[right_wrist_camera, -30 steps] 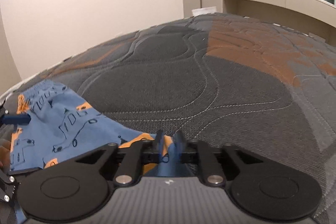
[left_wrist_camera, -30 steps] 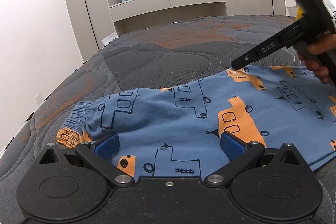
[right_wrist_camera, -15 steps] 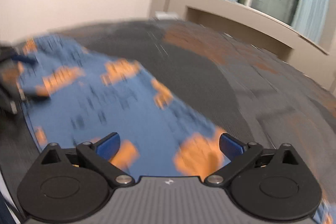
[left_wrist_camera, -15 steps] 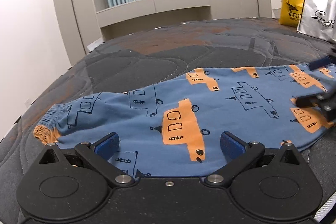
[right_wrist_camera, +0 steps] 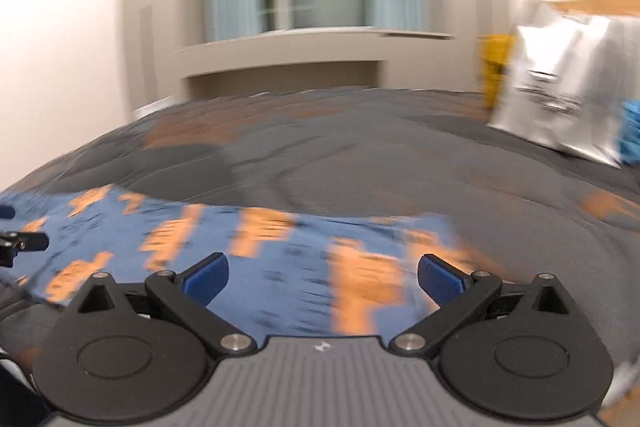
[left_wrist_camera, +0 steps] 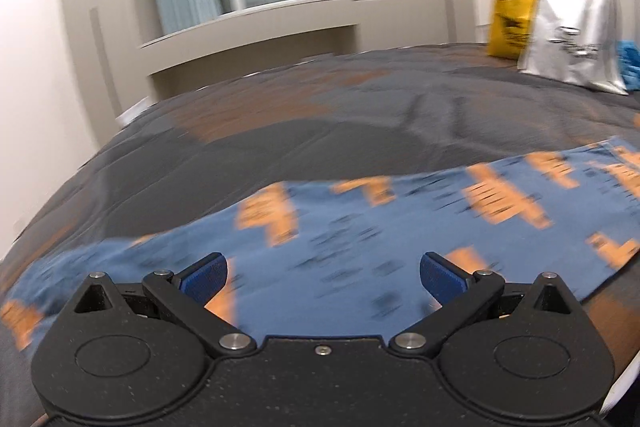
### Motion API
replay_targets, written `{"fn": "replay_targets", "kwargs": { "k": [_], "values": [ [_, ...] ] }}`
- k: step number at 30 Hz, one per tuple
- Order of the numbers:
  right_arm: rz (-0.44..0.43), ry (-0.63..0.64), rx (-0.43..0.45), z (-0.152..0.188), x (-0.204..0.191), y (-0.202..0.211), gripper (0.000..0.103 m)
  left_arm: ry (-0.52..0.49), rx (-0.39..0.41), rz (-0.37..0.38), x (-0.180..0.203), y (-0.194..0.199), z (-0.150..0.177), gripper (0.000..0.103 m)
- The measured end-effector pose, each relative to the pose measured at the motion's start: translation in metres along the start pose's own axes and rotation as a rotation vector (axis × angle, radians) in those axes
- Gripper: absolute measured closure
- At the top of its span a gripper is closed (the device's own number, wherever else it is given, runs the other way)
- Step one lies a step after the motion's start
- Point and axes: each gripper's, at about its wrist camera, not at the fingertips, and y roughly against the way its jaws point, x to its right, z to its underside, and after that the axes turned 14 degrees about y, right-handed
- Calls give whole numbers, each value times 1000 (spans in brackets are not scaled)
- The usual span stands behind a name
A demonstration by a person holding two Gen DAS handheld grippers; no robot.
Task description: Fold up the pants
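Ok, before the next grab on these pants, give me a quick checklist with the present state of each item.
1. Left gripper jaws wide open, nothing pinched: ok.
2. Right gripper jaws wide open, nothing pinched: ok.
3. Pants spread in one long strip on the bed: ok.
4. Pants free of creases: cannot tell, both views are blurred.
5. Silver bag and yellow bag apart from the pants: ok.

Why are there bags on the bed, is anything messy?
Nothing looks spilled or broken. The pants lie flat on the bed. A silver bag and a yellow bag stand at the far end, which seems unusual.
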Motion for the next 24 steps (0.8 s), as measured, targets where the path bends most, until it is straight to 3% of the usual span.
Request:
{"fn": "replay_targets", "kwargs": {
  "k": [5,9,13,17,21,24],
  "values": [
    [23,-123,-5,26,44,21,0,-58,7,106,62,-25,-13,0],
    [-89,-222,-61,40,64,19,0,-100,2,176,109,-43,-20,0],
    [-181,-264,-48,46,75,23,0,-163,-20,206,142,-63,-22,0],
    [-285,-350,-30,47,85,17,0,-217,-71,178,160,-85,-17,0],
    [-305,-470,-4,50,95,8,0,-189,-86,192,155,-87,-20,0],
    [-285,-562,37,54,99,4,3,-115,-89,220,146,-85,-31,1]
  ]
}}
